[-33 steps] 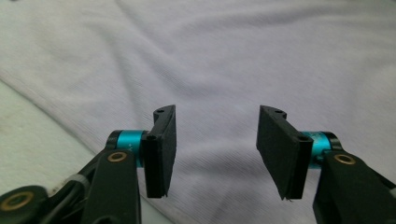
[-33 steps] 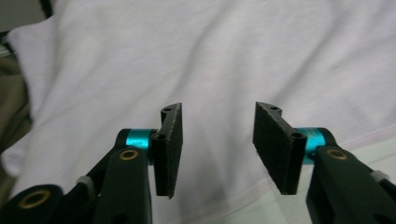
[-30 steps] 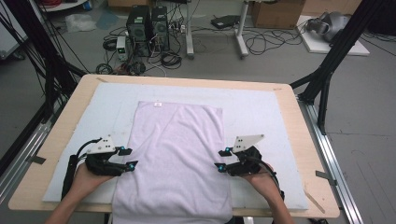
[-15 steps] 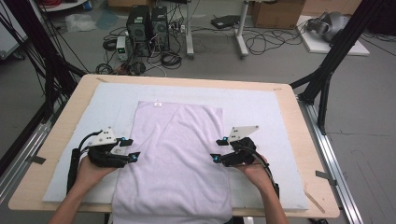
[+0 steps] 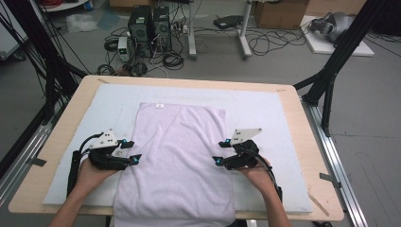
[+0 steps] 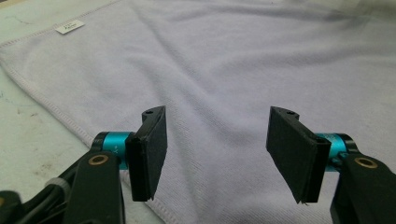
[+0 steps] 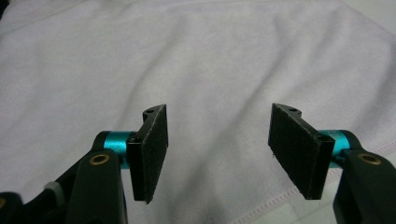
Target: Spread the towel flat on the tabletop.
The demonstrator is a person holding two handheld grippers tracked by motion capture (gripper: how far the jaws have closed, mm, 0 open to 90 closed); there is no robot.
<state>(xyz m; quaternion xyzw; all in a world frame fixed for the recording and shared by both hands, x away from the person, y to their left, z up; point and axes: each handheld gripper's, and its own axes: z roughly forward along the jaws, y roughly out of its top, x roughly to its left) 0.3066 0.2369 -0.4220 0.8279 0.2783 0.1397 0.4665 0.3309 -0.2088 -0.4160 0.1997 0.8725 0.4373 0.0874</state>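
Lilac terry towel (image 5: pixel 175 161) flat on padded table (image 5: pixel 283 113), hanging over 6 o'clock edge. Soft, light, limp; will sag, bunch. Grip hems at 3 and 9 o'clock. Left gripper (image 5: pixel 134 152), right gripper (image 5: pixel 221 152): fingers wide, nothing held.

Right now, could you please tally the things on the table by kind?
Towel: 1
Mat: 1
Grippers: 2, left gripper and right gripper, both open beside the towel
Total: 4
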